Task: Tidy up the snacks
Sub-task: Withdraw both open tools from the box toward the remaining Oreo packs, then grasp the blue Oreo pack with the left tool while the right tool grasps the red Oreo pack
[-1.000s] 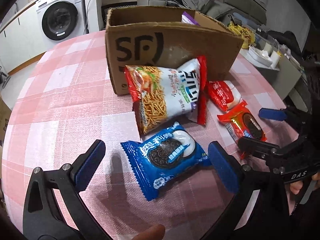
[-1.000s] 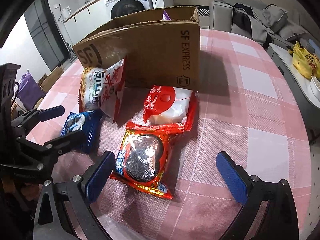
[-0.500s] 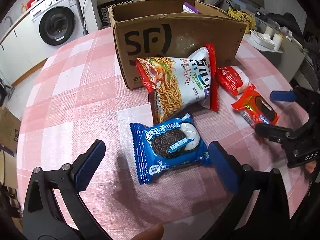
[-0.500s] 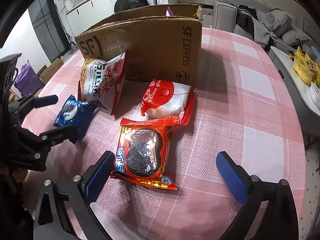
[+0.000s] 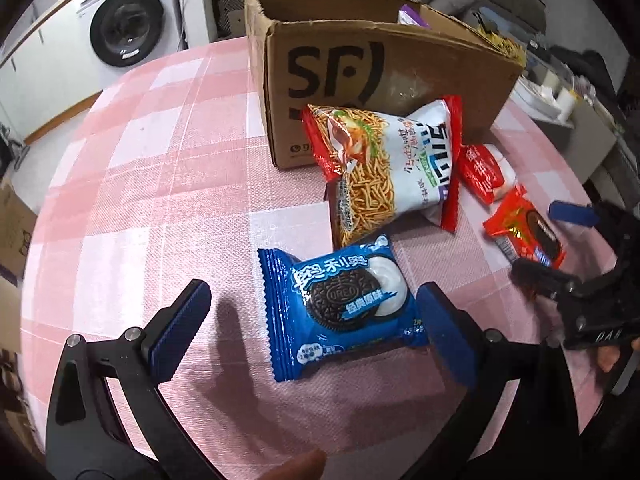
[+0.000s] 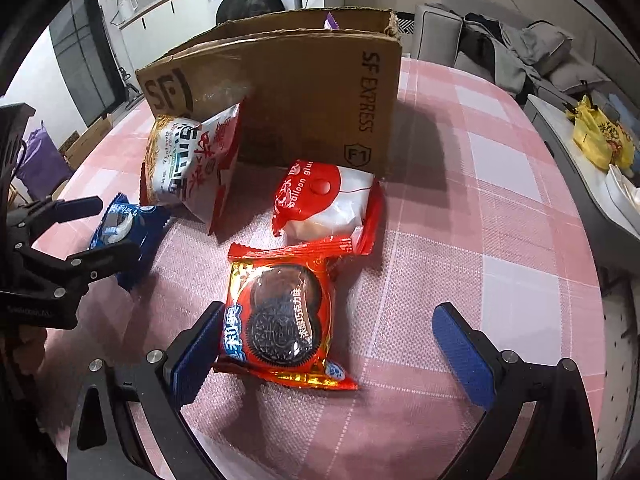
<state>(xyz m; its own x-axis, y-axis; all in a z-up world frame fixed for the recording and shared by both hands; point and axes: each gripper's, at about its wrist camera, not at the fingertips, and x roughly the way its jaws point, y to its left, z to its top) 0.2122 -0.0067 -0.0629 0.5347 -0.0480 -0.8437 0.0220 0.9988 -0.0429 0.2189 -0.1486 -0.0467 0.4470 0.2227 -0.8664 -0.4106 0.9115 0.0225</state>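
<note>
Round table (image 5: 160, 168) with a pink checked cloth, under everything. Brown box (image 5: 360, 80) standing on it, open on top, with "SF" on the side; something purple poking up inside. Big noodle bag (image 5: 392, 164) leaning on the box front. White and red pack (image 6: 324, 200) lying just beside the box corner, next to the noodle bag. Red cookie pack (image 6: 280, 312) flat on the cloth, touching the white and red pack's near edge. Blue cookie pack (image 5: 340, 308) flat on the cloth, just in front of the noodle bag.

Left tongs (image 5: 316, 320) wide open, low over the blue pack, one blue pad on each side, right pad just beside its edge. Right tongs (image 6: 328, 344) wide open too, around the red pack, left pad at its edge, right pad well apart. Nothing gripped by either.
</note>
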